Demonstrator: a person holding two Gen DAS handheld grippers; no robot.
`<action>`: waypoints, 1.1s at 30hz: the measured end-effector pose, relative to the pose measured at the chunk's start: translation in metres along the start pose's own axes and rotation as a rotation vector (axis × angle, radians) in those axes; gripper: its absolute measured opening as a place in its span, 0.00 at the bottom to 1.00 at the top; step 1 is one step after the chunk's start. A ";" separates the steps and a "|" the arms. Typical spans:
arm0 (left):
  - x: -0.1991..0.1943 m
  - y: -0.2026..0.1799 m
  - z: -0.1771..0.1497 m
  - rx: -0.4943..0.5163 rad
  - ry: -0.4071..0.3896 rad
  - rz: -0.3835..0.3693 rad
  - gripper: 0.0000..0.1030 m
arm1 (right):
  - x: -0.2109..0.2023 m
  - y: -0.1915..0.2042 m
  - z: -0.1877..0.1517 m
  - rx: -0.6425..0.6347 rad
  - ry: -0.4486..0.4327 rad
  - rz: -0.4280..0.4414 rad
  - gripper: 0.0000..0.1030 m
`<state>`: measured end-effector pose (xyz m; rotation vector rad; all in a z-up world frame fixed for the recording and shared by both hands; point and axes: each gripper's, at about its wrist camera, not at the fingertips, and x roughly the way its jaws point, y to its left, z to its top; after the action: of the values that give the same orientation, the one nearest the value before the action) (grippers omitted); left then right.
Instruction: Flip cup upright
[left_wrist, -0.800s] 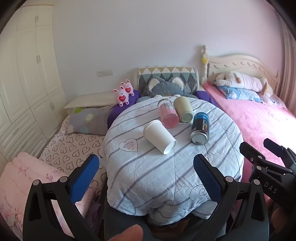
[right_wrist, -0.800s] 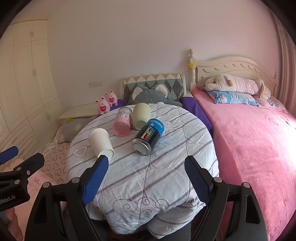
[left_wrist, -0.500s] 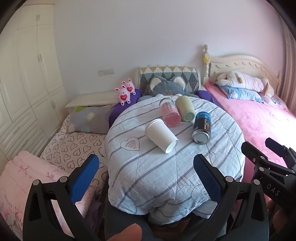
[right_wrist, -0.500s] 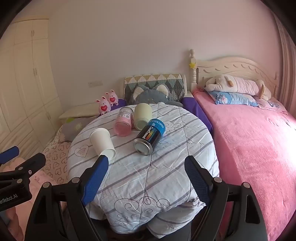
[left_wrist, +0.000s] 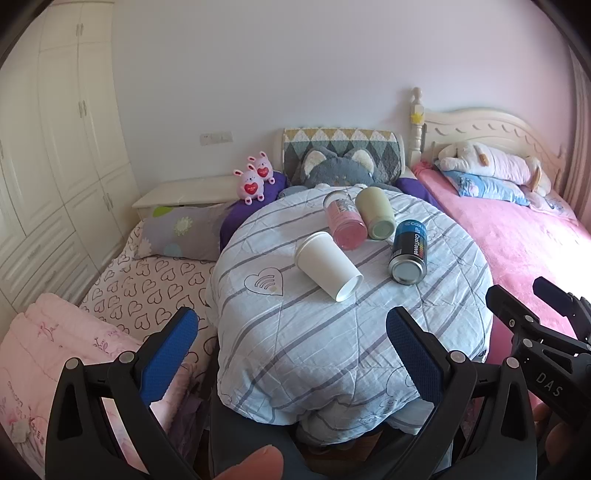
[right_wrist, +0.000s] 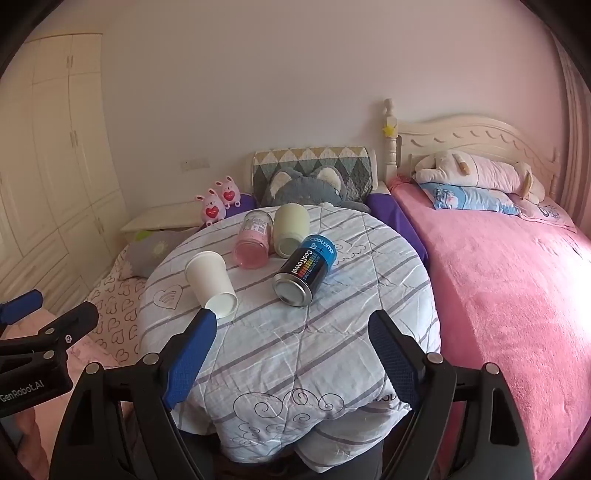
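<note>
Several containers lie on their sides on a round table covered by a striped blue-grey quilt (left_wrist: 332, 332) (right_wrist: 332, 332). A white paper cup (left_wrist: 328, 265) (right_wrist: 212, 282) lies nearest, its base toward me. A pink jar (left_wrist: 344, 220) (right_wrist: 253, 238), a pale green cup (left_wrist: 375, 212) (right_wrist: 290, 229) and a blue-black can (left_wrist: 409, 252) (right_wrist: 304, 270) lie behind it. My left gripper (left_wrist: 291, 352) is open and empty, short of the table's front edge. My right gripper (right_wrist: 291, 352) is open and empty too, its left finger close below the white cup.
A pink bed (right_wrist: 509, 280) with plush toys runs along the right. A low bed with heart-print sheets (left_wrist: 147, 280) and pillows lies to the left. White wardrobes (left_wrist: 48, 166) line the left wall. A grey cat cushion (left_wrist: 338, 170) sits behind the table.
Both views have shifted slightly; the table and containers sit a little lower and nearer in frame. Nothing on the table has moved and both grippers stay open.
</note>
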<state>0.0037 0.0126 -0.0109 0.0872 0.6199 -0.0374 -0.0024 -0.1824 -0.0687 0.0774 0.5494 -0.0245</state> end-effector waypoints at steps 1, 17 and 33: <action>0.000 -0.001 -0.001 -0.004 0.004 0.005 1.00 | 0.000 0.000 0.000 -0.001 0.002 -0.001 0.83; 0.002 -0.001 -0.001 -0.010 0.017 0.006 1.00 | 0.006 0.003 0.000 -0.013 0.018 0.004 0.83; 0.018 0.003 0.000 -0.024 0.048 0.014 1.00 | 0.020 0.013 0.002 -0.040 0.043 0.013 0.83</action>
<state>0.0188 0.0160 -0.0215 0.0696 0.6674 -0.0140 0.0160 -0.1700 -0.0763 0.0429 0.5921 0.0010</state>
